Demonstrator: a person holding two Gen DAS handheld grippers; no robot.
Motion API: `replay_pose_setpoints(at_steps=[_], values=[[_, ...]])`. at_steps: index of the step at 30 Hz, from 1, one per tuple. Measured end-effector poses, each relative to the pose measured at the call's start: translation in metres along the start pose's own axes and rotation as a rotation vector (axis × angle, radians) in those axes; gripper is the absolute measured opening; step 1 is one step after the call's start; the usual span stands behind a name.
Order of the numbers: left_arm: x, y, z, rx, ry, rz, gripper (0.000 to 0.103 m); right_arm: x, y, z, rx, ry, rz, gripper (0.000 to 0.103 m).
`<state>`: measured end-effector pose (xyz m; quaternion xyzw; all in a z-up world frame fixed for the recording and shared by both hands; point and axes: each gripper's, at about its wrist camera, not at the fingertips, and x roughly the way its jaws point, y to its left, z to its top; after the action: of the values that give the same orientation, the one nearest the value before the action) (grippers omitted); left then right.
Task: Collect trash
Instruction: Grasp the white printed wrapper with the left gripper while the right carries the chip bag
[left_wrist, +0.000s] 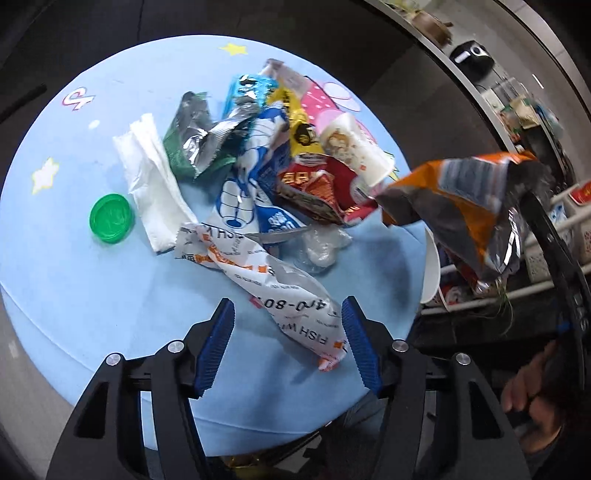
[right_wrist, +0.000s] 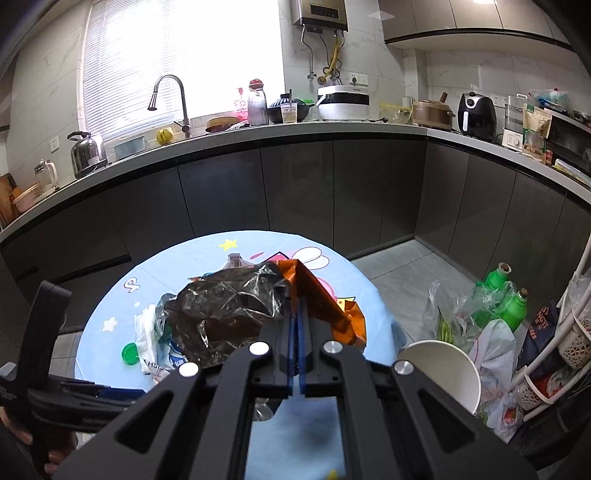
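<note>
left gripper (left_wrist: 288, 343) open astride white fish wrapper (left_wrist: 295, 306)

On the table (left_wrist: 74, 277): 1 green lid (left_wrist: 110, 218), 1 white napkin (left_wrist: 151, 181), approx. 8 crumpled wrappers (left_wrist: 295, 295), 1 paper cup (left_wrist: 354, 147). 2 green bottles (right_wrist: 498, 299) on floor.

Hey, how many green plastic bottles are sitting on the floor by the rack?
2. Both stand among plastic bags right of the table: one green bottle farther back, the other green bottle nearer the white rack. Bags could hide more.
</note>
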<state>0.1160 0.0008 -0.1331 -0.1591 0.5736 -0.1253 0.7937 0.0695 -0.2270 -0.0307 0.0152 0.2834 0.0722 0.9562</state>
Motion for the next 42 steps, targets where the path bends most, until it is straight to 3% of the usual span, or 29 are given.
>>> replay_pose_setpoints(at_steps=[1,4,6,7,10,20,25,27,29,30,35,38,40,42], values=[[0.001,0.002,0.000,-0.007,0.001,-0.005,0.056,-0.001,0.001,-0.001,0.001,0.000,0.006,0.003],[0.006,0.005,0.002,-0.034,0.014,-0.021,0.042,-0.001,0.002,-0.001,-0.005,0.007,0.013,0.003],[0.011,0.006,0.004,-0.045,0.027,-0.031,0.019,-0.005,0.004,0.000,-0.004,-0.001,0.020,0.002],[0.013,0.007,0.003,-0.042,0.036,-0.047,0.000,-0.007,0.005,0.001,-0.004,-0.007,0.022,0.002],[0.006,0.004,0.000,-0.008,0.025,-0.044,0.000,-0.017,0.004,0.004,0.000,-0.033,0.027,0.002],[-0.070,-0.020,-0.005,0.140,-0.126,-0.062,0.000,-0.055,-0.007,0.015,0.012,-0.132,-0.007,0.002],[-0.083,-0.031,-0.005,0.227,-0.176,0.008,0.000,-0.064,-0.021,0.016,0.041,-0.147,-0.034,0.002],[-0.074,-0.036,-0.011,0.282,-0.183,0.025,0.007,-0.063,-0.024,0.015,0.051,-0.144,-0.037,0.002],[-0.059,-0.034,-0.014,0.288,-0.142,0.036,0.050,-0.061,-0.026,0.013,0.062,-0.132,-0.033,0.002],[-0.051,-0.029,-0.014,0.266,-0.121,0.038,0.055,-0.061,-0.026,0.013,0.063,-0.129,-0.029,0.002],[-0.022,-0.003,-0.007,0.112,-0.035,0.066,0.059,-0.059,-0.024,0.011,0.063,-0.123,-0.025,0.002],[-0.016,0.017,-0.007,-0.029,0.026,0.007,0.060,-0.056,-0.024,0.009,0.068,-0.118,-0.026,0.002],[-0.015,0.026,-0.005,-0.112,0.032,-0.036,0.060,-0.052,-0.025,0.010,0.072,-0.112,-0.022,0.002],[-0.011,0.028,-0.002,-0.152,0.021,-0.031,0.060,-0.049,-0.023,0.010,0.071,-0.104,-0.014,0.003]])
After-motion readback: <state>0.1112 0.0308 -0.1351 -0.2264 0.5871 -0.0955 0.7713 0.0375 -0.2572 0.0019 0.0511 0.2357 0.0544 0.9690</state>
